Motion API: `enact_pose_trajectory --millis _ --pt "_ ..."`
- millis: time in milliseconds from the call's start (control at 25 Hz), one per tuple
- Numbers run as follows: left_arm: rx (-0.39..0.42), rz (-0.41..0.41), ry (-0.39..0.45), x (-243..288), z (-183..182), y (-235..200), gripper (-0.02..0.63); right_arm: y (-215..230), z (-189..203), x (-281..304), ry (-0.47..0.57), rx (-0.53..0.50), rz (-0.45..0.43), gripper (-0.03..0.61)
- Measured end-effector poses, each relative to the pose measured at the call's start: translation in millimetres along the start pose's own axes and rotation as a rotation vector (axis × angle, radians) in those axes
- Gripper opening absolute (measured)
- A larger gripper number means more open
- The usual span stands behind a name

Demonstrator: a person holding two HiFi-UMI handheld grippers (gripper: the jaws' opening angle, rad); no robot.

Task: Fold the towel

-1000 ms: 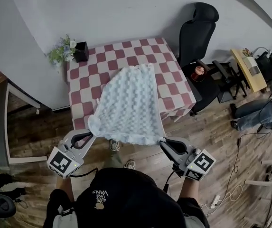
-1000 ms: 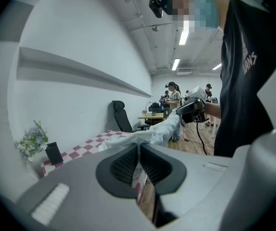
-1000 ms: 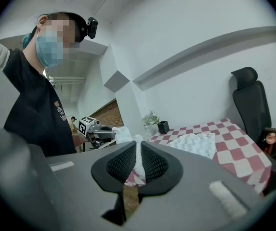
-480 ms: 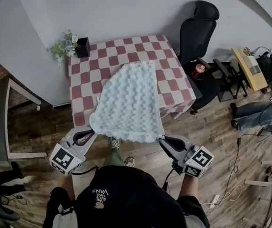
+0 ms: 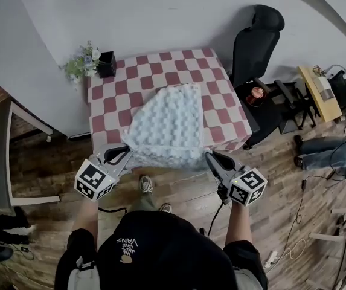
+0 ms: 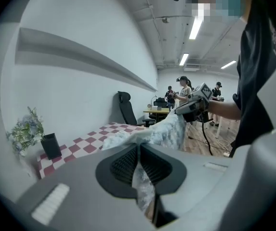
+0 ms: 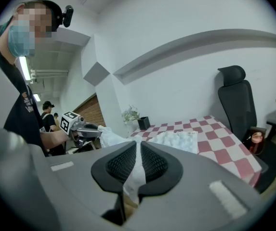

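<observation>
Left claw [image 5: 123, 154] and right claw [image 5: 214, 157] are each clenched on a near corner of the pale blue bubble-textured towel [image 5: 168, 125], whose far part lies on the red-and-white checked desk [image 5: 109, 92]. Each pinch looks thin, so a corner could slip free mid-fold, and uneven travel toward the far edge would skew the crease

The only readable print is the white word "VANS" on your black shirt [image 5: 166, 255], low in the head view and upside down.
</observation>
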State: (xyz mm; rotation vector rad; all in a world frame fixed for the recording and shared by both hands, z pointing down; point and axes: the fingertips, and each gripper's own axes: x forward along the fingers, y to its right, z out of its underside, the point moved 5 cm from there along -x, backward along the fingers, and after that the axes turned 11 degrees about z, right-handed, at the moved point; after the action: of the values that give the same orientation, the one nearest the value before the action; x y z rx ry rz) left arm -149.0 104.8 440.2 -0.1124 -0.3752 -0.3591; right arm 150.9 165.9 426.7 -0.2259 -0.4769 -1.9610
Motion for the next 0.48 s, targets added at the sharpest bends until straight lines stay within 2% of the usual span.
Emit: enact_pose_trajectory --millis 240,480 --pt "-0.073 0.013 -0.102 58 18 -64 0.02 49 1 73 -0.07 0.009 0.169 0.029" --pt "-0.096 0.053 -0.241 111 41 -122 0.021 83 6 136 -0.143 0.019 0.324 0.029"
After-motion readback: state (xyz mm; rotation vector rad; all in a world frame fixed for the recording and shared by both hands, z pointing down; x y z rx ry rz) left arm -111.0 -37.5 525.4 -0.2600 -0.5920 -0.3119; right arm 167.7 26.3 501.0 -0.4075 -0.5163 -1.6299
